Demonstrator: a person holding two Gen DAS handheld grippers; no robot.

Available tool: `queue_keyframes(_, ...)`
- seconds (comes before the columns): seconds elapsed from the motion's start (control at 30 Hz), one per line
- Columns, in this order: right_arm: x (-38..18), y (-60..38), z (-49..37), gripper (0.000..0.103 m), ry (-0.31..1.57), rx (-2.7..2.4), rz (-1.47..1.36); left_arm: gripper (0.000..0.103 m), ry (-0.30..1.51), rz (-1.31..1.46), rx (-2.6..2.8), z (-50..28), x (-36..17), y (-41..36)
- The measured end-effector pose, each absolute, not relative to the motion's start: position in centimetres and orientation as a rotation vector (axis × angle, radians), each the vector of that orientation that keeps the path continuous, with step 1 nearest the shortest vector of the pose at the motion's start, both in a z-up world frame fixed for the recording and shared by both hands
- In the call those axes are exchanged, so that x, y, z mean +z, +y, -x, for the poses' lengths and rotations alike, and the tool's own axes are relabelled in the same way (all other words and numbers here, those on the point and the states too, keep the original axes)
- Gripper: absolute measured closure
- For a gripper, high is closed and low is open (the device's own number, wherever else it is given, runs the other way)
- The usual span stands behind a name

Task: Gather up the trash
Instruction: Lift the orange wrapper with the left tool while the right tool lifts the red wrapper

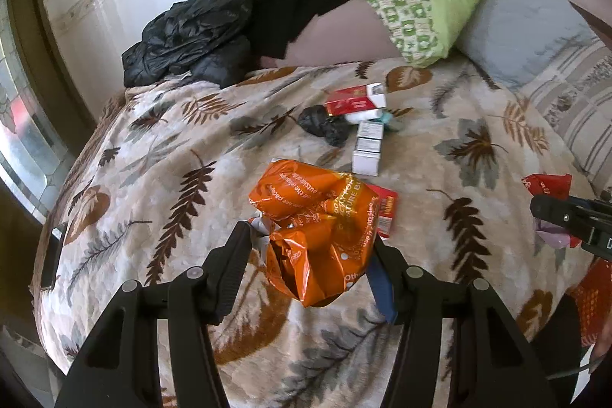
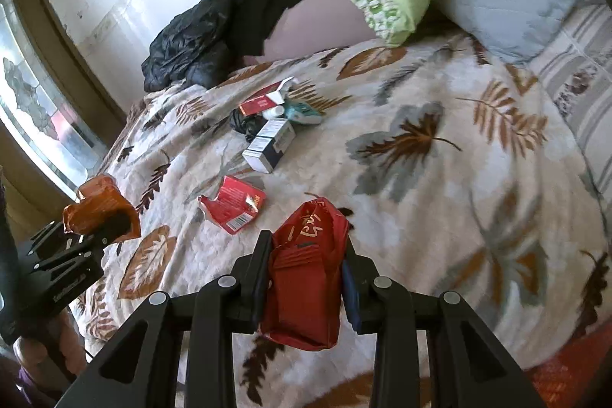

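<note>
Step in hand: carry-off. Left tool (image 1: pixel 310 239) clenched on orange bag (image 1: pixel 313 228), right tool (image 2: pixel 306 255) clenched on red wrapper (image 2: pixel 306 274), both clear of bed (image 2: pixel 440 217). Still on blanket: red carton (image 2: pixel 233 205), white boxes (image 2: pixel 269 146), red pack (image 2: pixel 264 100), black scrap (image 2: pixel 243 123). No bin in view. Next: locate bin, drop both loads, return for cartons.

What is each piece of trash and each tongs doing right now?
Left tongs: shut on orange wrapper, crumpled.
Right tongs: shut on red wrapper, crumpled.
Torn red box: lying open on the blanket.
White boxes: lying on the blanket.
</note>
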State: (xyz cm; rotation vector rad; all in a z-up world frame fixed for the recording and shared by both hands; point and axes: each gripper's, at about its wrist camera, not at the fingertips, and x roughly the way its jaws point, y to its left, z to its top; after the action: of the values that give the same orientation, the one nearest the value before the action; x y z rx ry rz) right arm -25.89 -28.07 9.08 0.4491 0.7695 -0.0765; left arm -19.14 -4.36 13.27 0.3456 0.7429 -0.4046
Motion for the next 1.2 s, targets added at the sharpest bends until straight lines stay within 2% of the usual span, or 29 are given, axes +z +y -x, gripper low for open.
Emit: queue_keyframes(1.2,11.0,-34.7,38.5,0.069,0.635,-0.312,-0.557,0.047,0.687,-0.490,-0.692,26.4,14.5,-14.7)
